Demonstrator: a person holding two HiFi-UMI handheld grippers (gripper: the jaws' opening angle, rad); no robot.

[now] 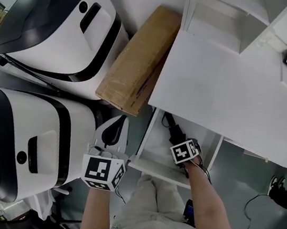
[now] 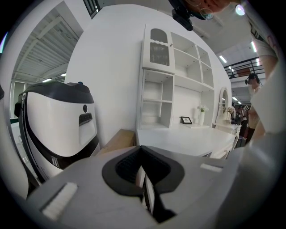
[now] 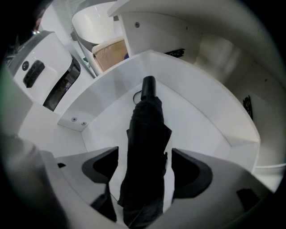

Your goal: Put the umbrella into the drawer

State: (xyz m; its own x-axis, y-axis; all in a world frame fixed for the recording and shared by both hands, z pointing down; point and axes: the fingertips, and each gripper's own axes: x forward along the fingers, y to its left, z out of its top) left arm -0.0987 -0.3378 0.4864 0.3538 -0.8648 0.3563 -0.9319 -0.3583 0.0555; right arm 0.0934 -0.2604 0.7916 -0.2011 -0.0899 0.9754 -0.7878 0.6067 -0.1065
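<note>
Through the right gripper view I saw the right gripper (image 3: 145, 167) pointing steeply down into the open white drawer (image 3: 203, 118), with its jaws spread wide. The folded black umbrella (image 3: 145, 134) lay on the drawer floor and ran up between them, its handle (image 3: 148, 86) towards the far corner. A thin strip of white showed between the fabric and each of the dark pads (image 3: 105, 166), so I read the pads as off the umbrella, not pressing on it.

The left gripper (image 2: 143, 172) was held outside the drawer, to the left of its front corner in the head view. Its jaws were together, with nothing held. It faced across the white desk top (image 2: 192, 138), with a cardboard box (image 2: 118, 138) leaning beside the desk and a large white machine (image 2: 58, 125) farther left.
</note>
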